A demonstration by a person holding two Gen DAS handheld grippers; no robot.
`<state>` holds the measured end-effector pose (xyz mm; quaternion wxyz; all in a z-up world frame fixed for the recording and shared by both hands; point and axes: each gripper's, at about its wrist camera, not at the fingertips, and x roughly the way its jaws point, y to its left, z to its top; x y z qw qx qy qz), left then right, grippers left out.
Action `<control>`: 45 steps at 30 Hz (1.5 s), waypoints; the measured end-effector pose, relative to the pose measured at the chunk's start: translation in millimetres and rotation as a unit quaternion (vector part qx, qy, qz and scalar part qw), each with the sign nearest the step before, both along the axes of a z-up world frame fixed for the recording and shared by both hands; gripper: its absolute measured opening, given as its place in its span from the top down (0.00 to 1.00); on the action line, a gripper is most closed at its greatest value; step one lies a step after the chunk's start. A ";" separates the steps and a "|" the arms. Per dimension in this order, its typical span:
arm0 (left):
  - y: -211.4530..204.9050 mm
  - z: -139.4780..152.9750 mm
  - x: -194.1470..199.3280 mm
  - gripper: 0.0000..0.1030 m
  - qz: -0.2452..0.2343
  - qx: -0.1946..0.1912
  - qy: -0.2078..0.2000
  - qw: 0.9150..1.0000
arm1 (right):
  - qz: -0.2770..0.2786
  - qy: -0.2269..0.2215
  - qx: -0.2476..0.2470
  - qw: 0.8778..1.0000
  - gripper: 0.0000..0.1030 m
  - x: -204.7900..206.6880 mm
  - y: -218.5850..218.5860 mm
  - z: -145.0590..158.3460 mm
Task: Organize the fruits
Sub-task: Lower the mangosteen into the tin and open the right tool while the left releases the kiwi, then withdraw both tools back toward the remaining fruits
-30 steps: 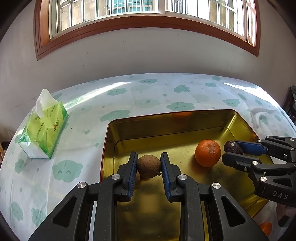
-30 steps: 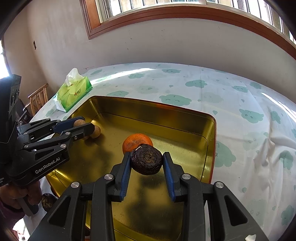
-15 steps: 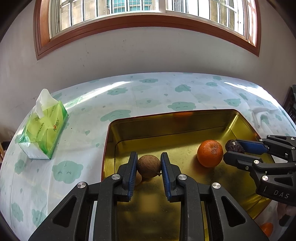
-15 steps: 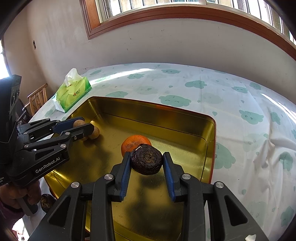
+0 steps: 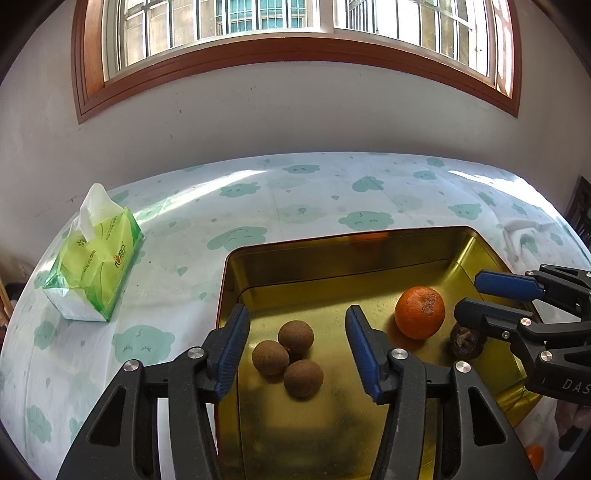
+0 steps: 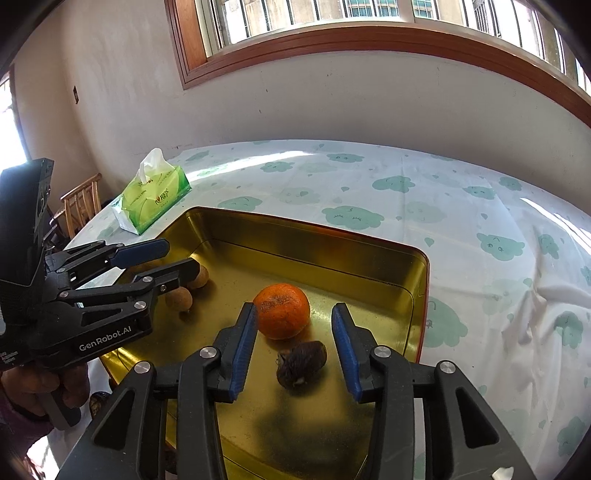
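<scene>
Gold tray [image 5: 332,254] on the cloud-print tablecloth [image 5: 295,199], below the window [image 5: 280,22]; all places given from that tray.

Left gripper [image 5: 297,345]: jaws spread wide, holding nothing, poised over the tray's left part. Between and below its blue pads [image 5: 231,347], three brown round fruits [image 5: 288,356] resting on the tray floor, bunched together and touching one another.

Right gripper [image 6: 293,349]: jaws likewise wide apart, gripping nothing, hanging over the tray's right part. Dark wrinkled fruit [image 6: 301,363] lying loose on the tray floor between its fingers, clear of both pads. Orange [image 6: 282,310] also on the tray floor, just beyond the dark fruit, near the tray's middle, close to the left pad of the right gripper; contact there not clear.

From the left wrist view: orange [image 5: 419,312] to the right of the brown cluster, well apart from it; dark fruit [image 5: 466,340] partly hidden behind the right gripper's lower finger.

Outside the tray, to its left on the cloth: green tissue pack [image 5: 94,267], a white sheet sticking up from its top. Beyond the tray's left edge, a wooden chair [image 6: 81,205].
</scene>
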<state>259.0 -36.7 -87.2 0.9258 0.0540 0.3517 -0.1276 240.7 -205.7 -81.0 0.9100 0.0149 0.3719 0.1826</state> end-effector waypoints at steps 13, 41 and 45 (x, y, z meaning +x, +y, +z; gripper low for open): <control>6.0 28.7 -30.1 0.38 0.005 -0.003 -0.031 1.000 | 0.012 -0.045 0.035 0.998 0.56 -66.0 -20.5 33.5; 101.9 -19.4 -168.1 0.30 -0.006 -0.093 0.027 0.995 | 0.043 0.022 -0.031 0.998 0.63 -144.1 -13.3 -36.5; 90.6 -17.2 -158.9 0.30 -0.061 -0.101 0.035 0.992 | -0.026 0.029 0.007 0.999 0.63 -135.6 -40.7 -35.4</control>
